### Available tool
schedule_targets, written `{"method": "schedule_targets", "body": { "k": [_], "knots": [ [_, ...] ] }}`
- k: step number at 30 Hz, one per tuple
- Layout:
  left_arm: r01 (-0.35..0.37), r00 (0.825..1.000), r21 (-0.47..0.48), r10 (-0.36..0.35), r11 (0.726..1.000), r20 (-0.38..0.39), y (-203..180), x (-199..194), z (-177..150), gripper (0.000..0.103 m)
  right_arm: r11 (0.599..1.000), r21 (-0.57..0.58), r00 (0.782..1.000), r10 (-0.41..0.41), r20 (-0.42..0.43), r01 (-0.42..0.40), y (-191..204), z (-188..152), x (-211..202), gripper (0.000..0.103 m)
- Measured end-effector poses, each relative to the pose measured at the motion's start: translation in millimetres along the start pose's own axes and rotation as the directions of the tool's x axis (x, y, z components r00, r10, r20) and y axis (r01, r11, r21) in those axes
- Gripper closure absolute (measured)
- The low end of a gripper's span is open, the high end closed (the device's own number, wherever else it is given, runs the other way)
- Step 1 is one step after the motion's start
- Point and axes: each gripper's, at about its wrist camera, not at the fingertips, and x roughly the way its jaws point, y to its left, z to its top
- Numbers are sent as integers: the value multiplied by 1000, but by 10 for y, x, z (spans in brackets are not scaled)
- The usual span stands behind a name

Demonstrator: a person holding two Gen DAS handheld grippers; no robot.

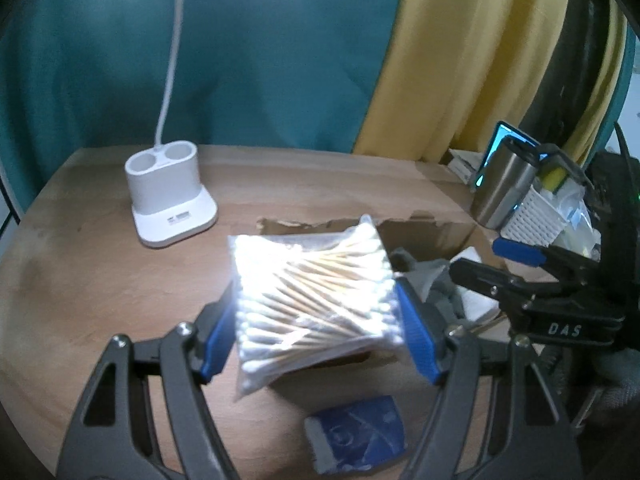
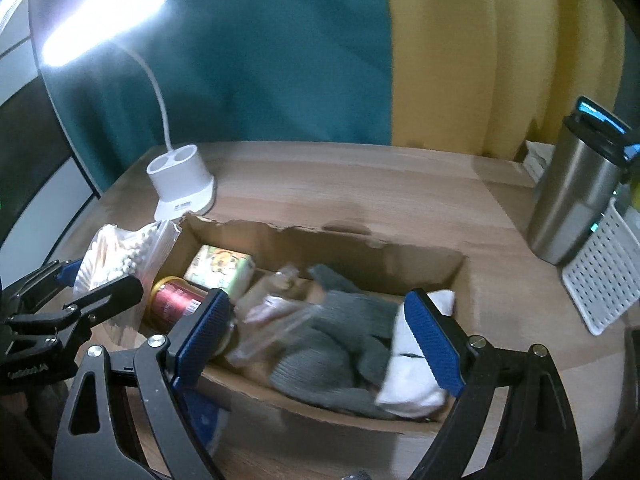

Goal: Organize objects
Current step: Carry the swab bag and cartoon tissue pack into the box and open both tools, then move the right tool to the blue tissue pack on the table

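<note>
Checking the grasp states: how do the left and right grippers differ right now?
The left gripper is shut on the bag of cotton swabs; the right gripper is open, holding nothing. The left holds beside the cardboard box; the right hovers over it. Both have blue pads.

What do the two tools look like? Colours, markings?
Both match: the left tool and the right tool have black, skeletal frames with triangular cutouts, silver screws, and blue ribbed finger pads. White lettering "DAS" marks the right one's body. No cables or sleeves visible.
</note>
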Motion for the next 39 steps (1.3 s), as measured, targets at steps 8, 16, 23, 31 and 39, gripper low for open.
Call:
{"method": "schedule_targets", "body": {
  "k": [8,16,23,31,39],
  "knots": [
    [-11,1000,20,11,1000,-28,-136,240,81,30,1000,28,1000,-1,7,1,-243,-45,-50,12],
    [-15,998,46,17,999,-53,-252,482,161,30,998,57,1000,1,5,-1,-454,-40,17,12],
    [-49,995,37,52,998,-85,-237,633,219,24,997,75,1000,5,5,-6,-591,-16,83,12],
    [-51,997,46,54,998,-63,-220,548,243,20,997,82,1000,5,8,-6,-620,-41,78,12],
    [-49,998,39,51,998,-47,-191,365,143,20,998,69,1000,0,19,-1,-529,-87,-27,12]
  ]
}}
